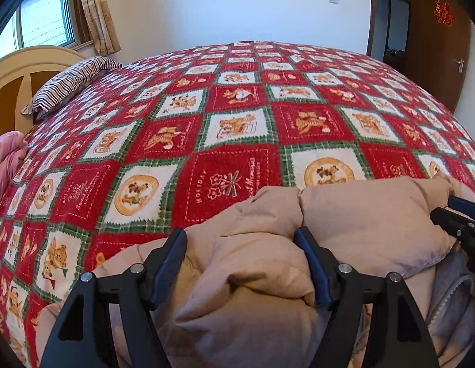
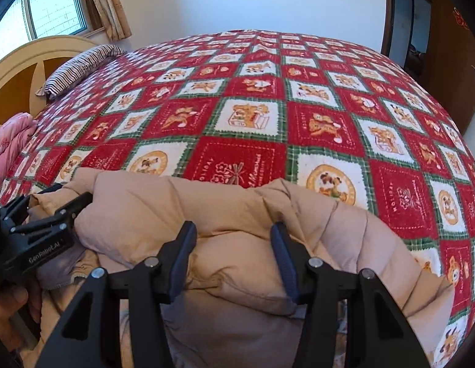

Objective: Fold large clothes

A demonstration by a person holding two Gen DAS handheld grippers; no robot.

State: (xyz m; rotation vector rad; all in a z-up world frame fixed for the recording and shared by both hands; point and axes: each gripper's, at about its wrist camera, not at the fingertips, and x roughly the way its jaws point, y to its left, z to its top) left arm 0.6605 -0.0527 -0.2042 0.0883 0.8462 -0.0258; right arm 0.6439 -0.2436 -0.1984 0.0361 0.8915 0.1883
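A puffy beige down jacket (image 1: 360, 214) lies bunched at the near edge of the bed, with its grey lining and a zipper (image 1: 452, 291) showing at the right. My left gripper (image 1: 240, 233) stands over a fold of it. The jaws are wide, the fold bulges up between them, and the pads do not squeeze it. In the right wrist view the jacket (image 2: 133, 208) fills the gap of my right gripper (image 2: 233, 227), which is shut on a thick fold. Each gripper shows at the edge of the other's view: the right gripper (image 1: 452, 214) and the left gripper (image 2: 69, 202).
The bed carries a red, white and green checked blanket (image 1: 237, 122) with bear prints. A striped pillow (image 1: 69, 86) lies by the headboard (image 1: 23, 70) at far left, and a pink quilt (image 1: 7, 159) sits at the left edge. A brown door (image 1: 436, 46) stands at far right.
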